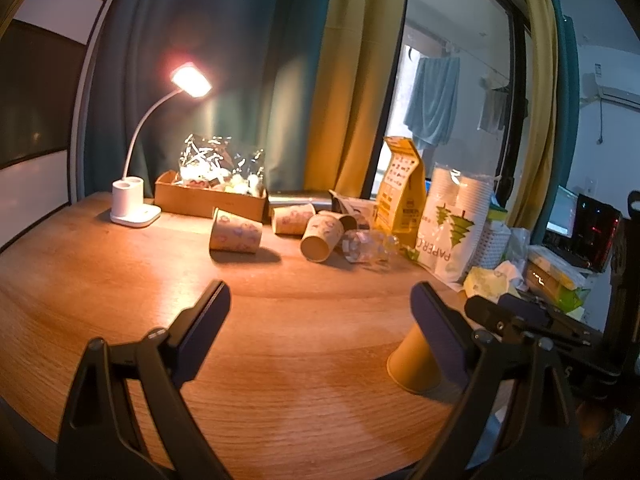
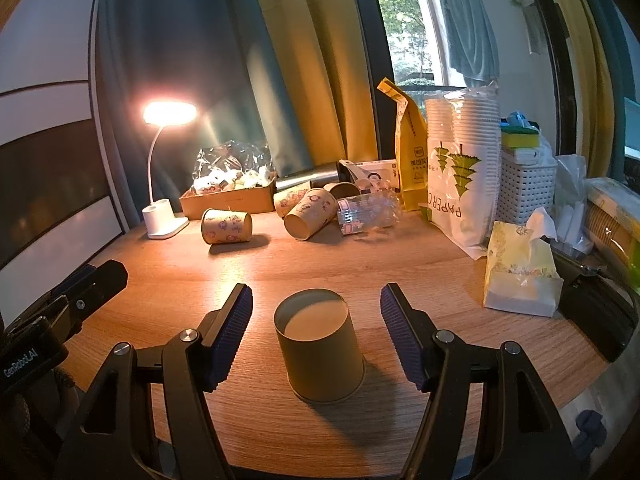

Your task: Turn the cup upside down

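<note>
Item: plain tan paper cup, standing upside down, wide rim on the round wooden worktop, recessed base facing up. Located near the front edge of the worktop, between the fingers of the right hand-held gripper but touching neither one

Right hand-held gripper: black frame, ribbed blue pads, jaws spread wide with clear space on both sides of the cup

Left hand-held gripper: same build, jaws wide apart, nothing between them, hovering over bare wood. In its own view the cup sits just past its right finger, partly hidden behind the pad

Further stock at the back of the worktop:
- white gooseneck desk lamp, lit, at the left
- shallow brown cardboard box holding crinkled clear plastic bags, just beside the lamp
- printed paper cup lying on its side in front of the box
- more printed paper cups lying tumbled together near the centre
- crumpled clear plastic bottle lying touching those cups
- yellow stand-up pouch, upright
- clear bag of stacked white paper cups, printed with green trees, upright beside the pouch
- white perforated plastic basket behind the bag
- soft pack of tissues at the right, one tissue sticking out of the top

Backdrop: teal and mustard curtains, window at the right
</note>
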A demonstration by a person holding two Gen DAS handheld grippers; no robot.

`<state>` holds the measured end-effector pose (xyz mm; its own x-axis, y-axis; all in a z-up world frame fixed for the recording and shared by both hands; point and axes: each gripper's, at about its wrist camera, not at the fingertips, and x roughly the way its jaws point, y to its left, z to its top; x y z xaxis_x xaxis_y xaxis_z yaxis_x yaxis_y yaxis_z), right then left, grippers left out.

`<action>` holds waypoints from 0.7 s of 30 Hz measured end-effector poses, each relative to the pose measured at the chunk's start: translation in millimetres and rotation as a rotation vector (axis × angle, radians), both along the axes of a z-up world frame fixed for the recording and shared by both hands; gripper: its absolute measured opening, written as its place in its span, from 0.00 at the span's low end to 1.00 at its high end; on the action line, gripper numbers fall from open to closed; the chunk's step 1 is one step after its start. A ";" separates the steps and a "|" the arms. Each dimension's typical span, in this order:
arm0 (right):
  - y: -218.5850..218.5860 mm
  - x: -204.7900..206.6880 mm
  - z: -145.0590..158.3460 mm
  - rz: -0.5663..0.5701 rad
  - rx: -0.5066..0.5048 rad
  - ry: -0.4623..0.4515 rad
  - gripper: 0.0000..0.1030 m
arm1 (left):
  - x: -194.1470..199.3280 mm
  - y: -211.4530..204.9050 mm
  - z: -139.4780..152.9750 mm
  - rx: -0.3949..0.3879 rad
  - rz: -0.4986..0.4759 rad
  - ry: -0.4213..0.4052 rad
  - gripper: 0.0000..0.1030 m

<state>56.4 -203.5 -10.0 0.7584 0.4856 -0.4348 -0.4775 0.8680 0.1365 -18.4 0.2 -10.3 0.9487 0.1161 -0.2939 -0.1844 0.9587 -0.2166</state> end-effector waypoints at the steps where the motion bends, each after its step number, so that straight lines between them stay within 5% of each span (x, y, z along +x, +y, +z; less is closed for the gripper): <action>1: -0.2 0.3 -0.1 0.001 0.000 0.001 0.68 | 0.3 0.5 0.2 -0.001 0.000 0.001 0.90; 13: -0.3 0.1 -0.1 0.000 0.000 0.002 0.68 | 6.0 3.1 1.2 -0.006 0.014 0.028 0.90; 21: -1.4 2.8 -10.6 0.001 -0.015 0.022 0.68 | 3.4 -4.8 2.9 0.057 0.023 0.007 0.90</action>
